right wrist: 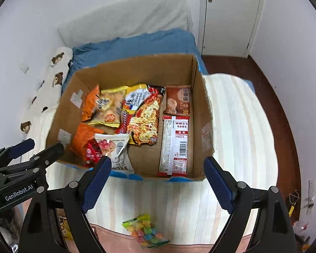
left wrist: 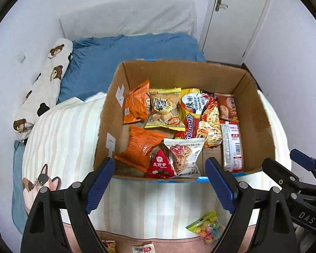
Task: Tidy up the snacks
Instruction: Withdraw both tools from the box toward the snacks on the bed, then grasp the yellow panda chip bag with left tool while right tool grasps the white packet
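A cardboard box [left wrist: 257, 113] [right wrist: 201, 109] sits on a striped blanket and holds several snack packs: orange bags [left wrist: 140, 147], a yellow bag [left wrist: 164, 109], a noodle pack [left wrist: 209, 118] [right wrist: 146, 118], a red triangular pack [left wrist: 160, 166] and a long red-and-white pack [left wrist: 231, 145] [right wrist: 174, 145]. A bag of coloured candies [left wrist: 206, 227] [right wrist: 144, 230] lies on the blanket in front of the box. My left gripper [left wrist: 160, 189] hangs open and empty above the box's near edge. To its right my right gripper [right wrist: 158, 187] [left wrist: 288, 168] also stands open with nothing between its fingers.
Two small packets [left wrist: 143, 248] lie at the bottom edge on a pink cloth. A blue sheet [left wrist: 126, 59] and a bear-print pillow [left wrist: 48, 82] lie behind the box. A white door [left wrist: 236, 16] and dark wood floor [right wrist: 269, 97] are to the right.
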A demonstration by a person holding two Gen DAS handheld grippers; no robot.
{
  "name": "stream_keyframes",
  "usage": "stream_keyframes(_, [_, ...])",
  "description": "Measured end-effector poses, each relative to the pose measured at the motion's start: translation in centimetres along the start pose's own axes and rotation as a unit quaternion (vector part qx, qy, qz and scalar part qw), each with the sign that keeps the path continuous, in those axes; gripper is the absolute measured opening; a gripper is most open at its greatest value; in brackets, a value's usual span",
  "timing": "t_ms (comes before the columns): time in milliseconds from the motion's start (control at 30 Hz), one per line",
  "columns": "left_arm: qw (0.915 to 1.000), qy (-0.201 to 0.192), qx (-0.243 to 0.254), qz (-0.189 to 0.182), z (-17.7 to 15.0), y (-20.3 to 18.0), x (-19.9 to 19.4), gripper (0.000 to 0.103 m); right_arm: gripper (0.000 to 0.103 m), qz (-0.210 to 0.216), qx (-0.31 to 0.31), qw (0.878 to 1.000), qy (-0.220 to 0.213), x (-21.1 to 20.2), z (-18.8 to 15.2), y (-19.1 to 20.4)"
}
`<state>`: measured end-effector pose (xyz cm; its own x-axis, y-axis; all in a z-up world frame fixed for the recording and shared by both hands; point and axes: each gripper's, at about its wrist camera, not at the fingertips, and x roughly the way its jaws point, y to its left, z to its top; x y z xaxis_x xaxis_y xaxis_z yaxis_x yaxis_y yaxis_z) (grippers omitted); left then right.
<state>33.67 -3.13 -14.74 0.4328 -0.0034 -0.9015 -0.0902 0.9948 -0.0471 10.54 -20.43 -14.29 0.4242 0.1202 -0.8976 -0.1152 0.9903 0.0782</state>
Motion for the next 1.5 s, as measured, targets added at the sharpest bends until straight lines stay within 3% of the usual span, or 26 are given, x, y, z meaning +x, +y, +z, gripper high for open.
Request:
stream_keyframes(233, [0.9994,-0.034,0.004,-0.009,-2.4,0.6,-4.3,0.088,0.091,0.039,0.025,0.999,-0.019,-4.3,-2.8,0.2])
stream_keyframes(400, [0.9995,-0.03,-0.004,0.001,-6.8,2.5,-6.0,0.088,0.091,0.075,0.05,0.996,0.017,-4.9,-7.8,0.4])
stream_keyframes(633, [0.9967,0.061,-0.046,0.028,-16.0,7.2,-3.3,0.088,0.091,0.087,0.099,0.985,0.108,-1.6,-18.1,-0.5])
stream_keyframes(767, [0.9853,0.13,-0.109,0.02,-21.0,11.2,-0.3,0.088,0.091,0.071,0.138,0.975,0.158,1.4,-22.7,-2.1])
stream_keyframes(933, [0.9677,0.183,-0.172,0.022,-25.4,15.6,2.4,0.088,0.091,0.027,0.164,0.967,0.196,4.9,-26.7,-3.5])
stream_keyframes(1033, [0.9621,0.199,-0.185,0.022,-26.6,16.8,3.6,0.088,0.091,0.009,0.178,0.961,0.212,6.9,-28.3,-4.1])
stream_keyframes(1133, [0.9612,0.209,-0.179,0.022,-26.7,16.9,4.7,0.088,0.091,0.008,0.192,0.955,0.227,8.7,-29.4,-4.3])
stream_keyframes(1200, [0.9626,0.209,-0.171,0.019,-26.3,16.5,5.3,0.088,0.091,0.0,0.191,0.957,0.219,9.2,-29.9,-4.2])
stream_keyframes(1233, [0.9636,0.208,-0.167,0.017,-26.0,16.3,5.5,0.088,0.085,-0.005,0.189,0.958,0.214,9.2,-29.9,-4.1])
stream_keyframes(1267, [0.9653,0.206,-0.16,0.017,-25.6,15.9,5.8,0.088,0.069,-0.013,0.185,0.961,0.207,9.1,-29.8,-3.9])
stream_keyframes(1300, [0.9667,0.204,-0.153,0.019,-25.2,15.5,6.1,0.088,0.062,-0.012,0.179,0.963,0.2,8.9,-29.7,-3.7])
stream_keyframes(1500, [0.9695,0.216,-0.113,0.02,-23.8,13.6,8.7,0.088,0.061,0.013,0.165,0.968,0.19,8.4,-28.9,-1.7])
